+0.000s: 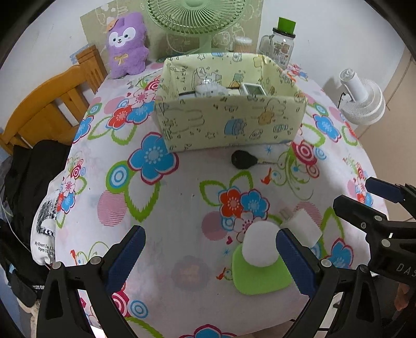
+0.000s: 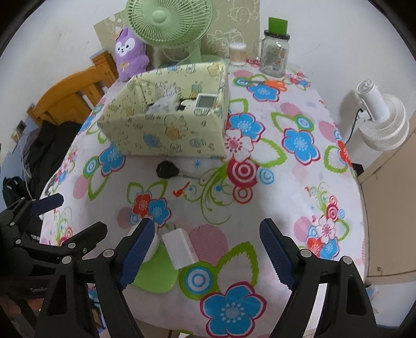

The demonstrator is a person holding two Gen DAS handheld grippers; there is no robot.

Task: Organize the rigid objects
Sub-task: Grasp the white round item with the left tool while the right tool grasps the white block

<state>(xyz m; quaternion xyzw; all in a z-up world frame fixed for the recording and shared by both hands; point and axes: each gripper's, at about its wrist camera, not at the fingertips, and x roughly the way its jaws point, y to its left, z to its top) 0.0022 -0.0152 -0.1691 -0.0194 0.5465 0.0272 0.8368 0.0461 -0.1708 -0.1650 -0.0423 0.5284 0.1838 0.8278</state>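
A pale yellow cartoon-print storage box (image 1: 228, 124) (image 2: 166, 135) stands mid-table with several items inside, one a white remote-like device (image 2: 206, 101). A black car key (image 1: 244, 160) (image 2: 169, 169) lies just in front of it. Near the front edge a white round object (image 1: 261, 244) sits on a green pad (image 1: 260, 275) (image 2: 156, 275), with a white rectangular block (image 1: 303, 226) (image 2: 182, 247) beside it. My left gripper (image 1: 210, 256) is open and empty, its right finger beside the round object. My right gripper (image 2: 208, 253) is open and empty, the block between its fingers.
A floral tablecloth (image 1: 161, 197) covers the table. At the back stand a purple plush (image 1: 127, 46), a green fan (image 2: 166, 23), a cotton swab jar (image 2: 237, 53) and a glass jar with green lid (image 2: 275, 49). A wooden chair (image 1: 52, 98) is left, a white fan (image 2: 382, 122) right.
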